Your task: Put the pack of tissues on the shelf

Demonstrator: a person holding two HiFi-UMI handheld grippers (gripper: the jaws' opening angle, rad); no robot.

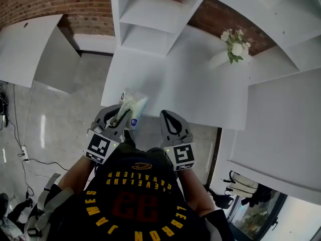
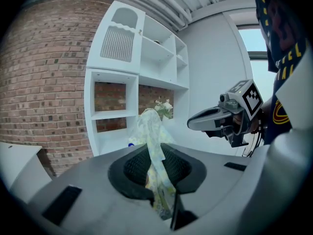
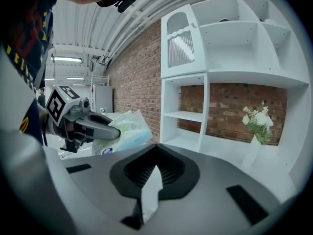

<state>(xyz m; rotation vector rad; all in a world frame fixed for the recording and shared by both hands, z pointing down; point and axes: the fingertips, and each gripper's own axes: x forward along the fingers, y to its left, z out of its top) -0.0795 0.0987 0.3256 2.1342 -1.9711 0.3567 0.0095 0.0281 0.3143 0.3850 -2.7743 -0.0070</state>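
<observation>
- Left claw (image 1: 116, 118): jaws clamped on the pack of tissues (image 1: 133, 103), pinching one edge of its wrapper. The rest of the pack sticks out ahead of the jaw tips.
- Pack look: soft crinkly plastic wrap, pale with a yellow-green print, a light blue band and a small round blue label low on one side. It is squeezed thin where the jaws bite and fans out wider past them.
- Pack place: held off the surface, just ahead of the left claw, over the near edge of the white bench (image 1: 165, 79). It touches nothing but the jaws.
- Right claw (image 1: 169, 117): just beside the left claw on its right, jaws drawn together with only a thin pale slit between them, nothing held.
- White shelf unit (image 1: 150, 19): straight ahead of the left claw, beyond the bench top, with open compartments facing the claws. The bench top lies between the pack and those openings.
- Vase of white flowers (image 1: 233, 45): ahead and to the right of the right claw, standing on the bench, well apart from the pack.
- Brick wall (image 1: 60, 1): behind the shelf unit, showing through its open backs.
- Second white tabletop (image 1: 27, 49): off to the left of the left claw, well apart.
- Grey floor (image 1: 65, 119): under and left of the left claw, with cables (image 1: 30, 157) lying further left.
- Person's dark jersey (image 1: 140, 200) with yellow lettering: directly behind both claws.
</observation>
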